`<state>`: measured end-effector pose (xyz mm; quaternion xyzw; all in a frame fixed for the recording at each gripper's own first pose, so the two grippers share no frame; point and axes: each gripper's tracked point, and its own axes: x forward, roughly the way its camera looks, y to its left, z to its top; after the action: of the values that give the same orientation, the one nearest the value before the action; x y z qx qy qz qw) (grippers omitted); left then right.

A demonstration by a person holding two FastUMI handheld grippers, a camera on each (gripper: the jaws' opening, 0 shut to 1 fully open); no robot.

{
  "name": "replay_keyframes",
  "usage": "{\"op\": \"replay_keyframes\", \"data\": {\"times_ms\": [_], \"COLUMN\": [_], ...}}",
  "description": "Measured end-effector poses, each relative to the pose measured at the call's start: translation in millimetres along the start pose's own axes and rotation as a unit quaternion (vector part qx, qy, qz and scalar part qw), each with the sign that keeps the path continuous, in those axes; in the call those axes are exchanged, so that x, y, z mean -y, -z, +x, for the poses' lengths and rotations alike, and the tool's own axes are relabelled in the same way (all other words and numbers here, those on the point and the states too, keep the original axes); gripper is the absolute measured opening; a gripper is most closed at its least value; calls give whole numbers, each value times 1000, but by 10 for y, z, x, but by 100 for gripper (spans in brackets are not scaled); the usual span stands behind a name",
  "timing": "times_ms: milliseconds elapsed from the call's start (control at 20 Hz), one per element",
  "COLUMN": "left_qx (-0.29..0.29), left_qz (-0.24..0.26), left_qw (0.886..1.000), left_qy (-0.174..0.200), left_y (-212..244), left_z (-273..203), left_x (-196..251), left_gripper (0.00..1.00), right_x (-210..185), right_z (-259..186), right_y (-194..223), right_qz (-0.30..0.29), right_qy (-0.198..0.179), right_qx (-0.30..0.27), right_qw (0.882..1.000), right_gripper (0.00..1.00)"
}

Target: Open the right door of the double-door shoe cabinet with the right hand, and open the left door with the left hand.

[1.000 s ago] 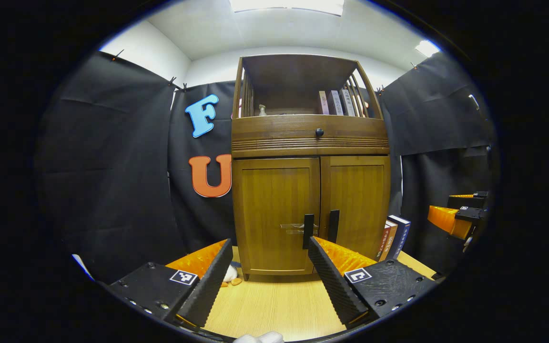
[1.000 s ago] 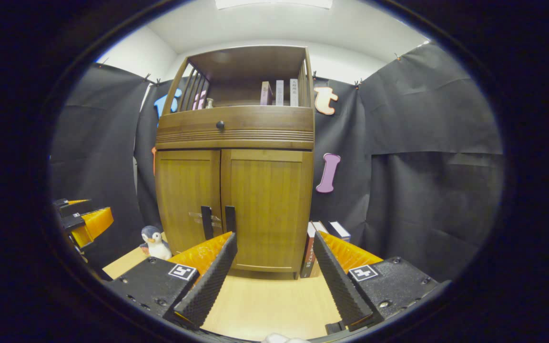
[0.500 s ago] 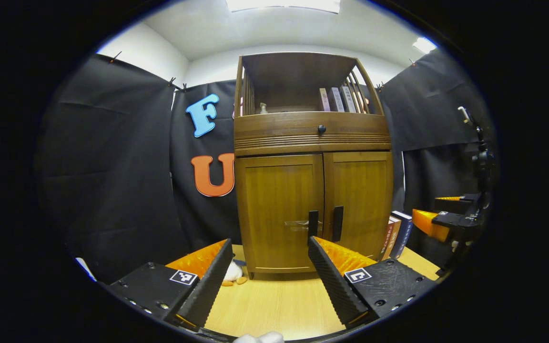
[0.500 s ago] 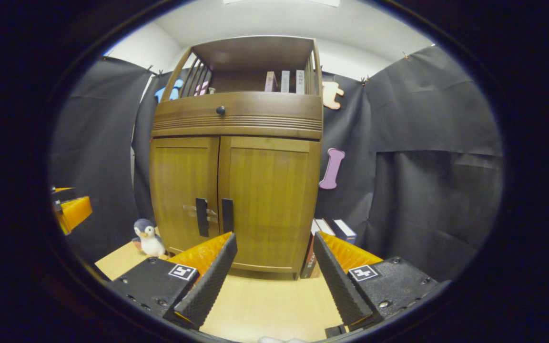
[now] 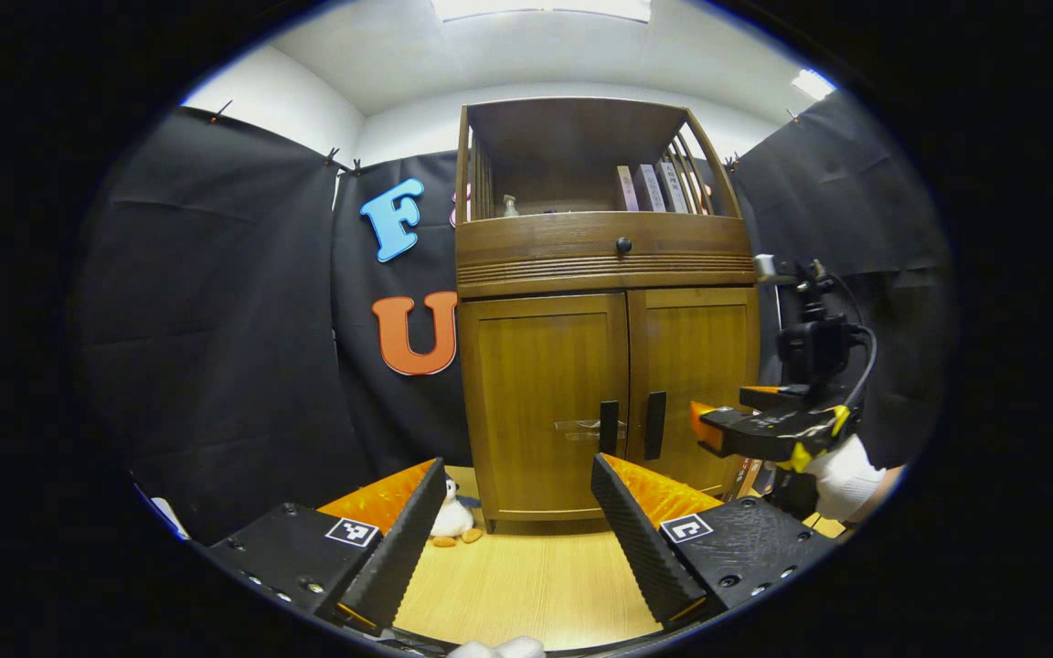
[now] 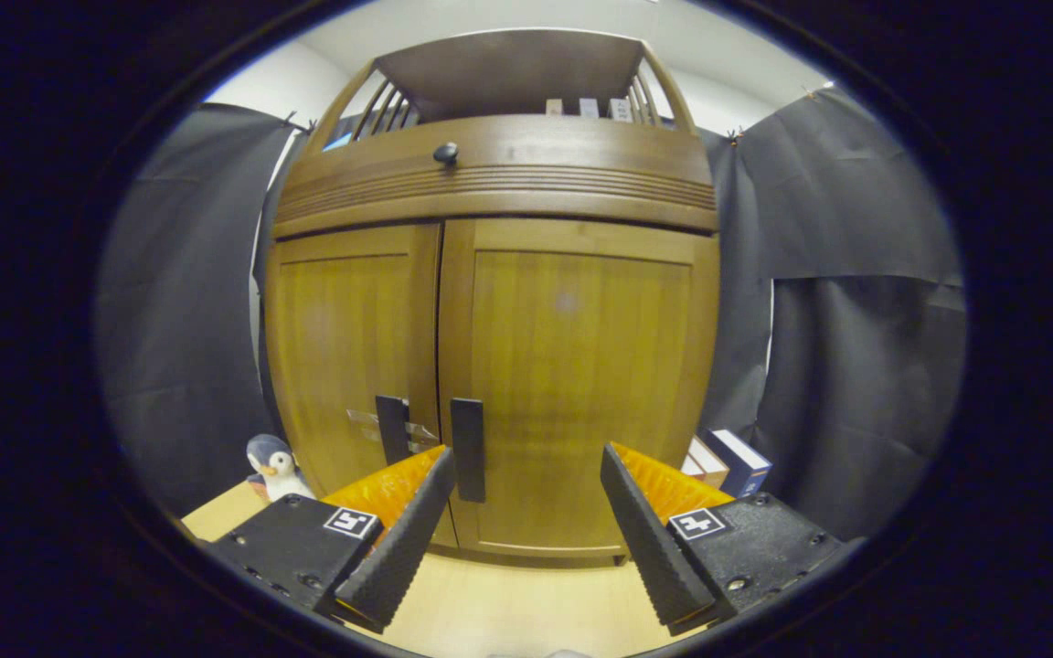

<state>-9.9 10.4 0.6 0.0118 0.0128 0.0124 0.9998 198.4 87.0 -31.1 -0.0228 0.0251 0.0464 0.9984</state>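
Note:
A brown wooden shoe cabinet [image 5: 600, 274] stands on a light wooden table, both doors closed. Its right door [image 6: 581, 384] carries a dark vertical handle [image 6: 468, 448]; the left door [image 6: 344, 356] has a matching handle [image 6: 391, 428]. My right gripper [image 6: 522, 512] is open, close to the right door, its left finger just beside that handle, apart from it. In the left gripper view, the right gripper [image 5: 746, 429] hangs before the right door [image 5: 696, 384], held by a white-gloved hand [image 5: 842, 475]. My left gripper [image 5: 517, 521] is open, farther back, facing the left door [image 5: 545, 402] and its handle [image 5: 609, 427].
A toy penguin [image 6: 272, 464] sits at the cabinet's left foot. Books [image 6: 728, 461] lean at its right side. A drawer with a round knob [image 5: 622, 244] and an open shelf with books top the cabinet. Black cloth walls close in behind and on both sides.
My right gripper has moved forward and left, much closer to the right door's handle. My left gripper has barely shifted. Both doors remain closed.

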Motion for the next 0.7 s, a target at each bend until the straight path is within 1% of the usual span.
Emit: {"op": "replay_keyframes", "data": {"times_ms": [150, 300, 500, 700], "left_qx": [-4, -3, -13, -19], "left_qz": [-8, -3, 0, 2], "left_qw": [1000, 1000, 999, 999], "left_qy": [-6, -18, -36, -48], "left_y": [10, -28, 6, 6], "left_z": [-2, -10, -2, -25], "left_x": [-13, -106, -261, -347], "left_gripper": [96, 96, 96, 96], "right_x": [-191, -326, -386, -375], "right_z": [315, 589, 884, 1062], "right_y": [65, 88, 184, 271], "right_qz": [-9, -1, 0, 2], "right_qy": [-4, -8, -6, 0], "right_qx": [-9, -17, -31, -42], "right_qw": [1000, 1000, 999, 999], "right_gripper": [99, 96, 85, 78]}}
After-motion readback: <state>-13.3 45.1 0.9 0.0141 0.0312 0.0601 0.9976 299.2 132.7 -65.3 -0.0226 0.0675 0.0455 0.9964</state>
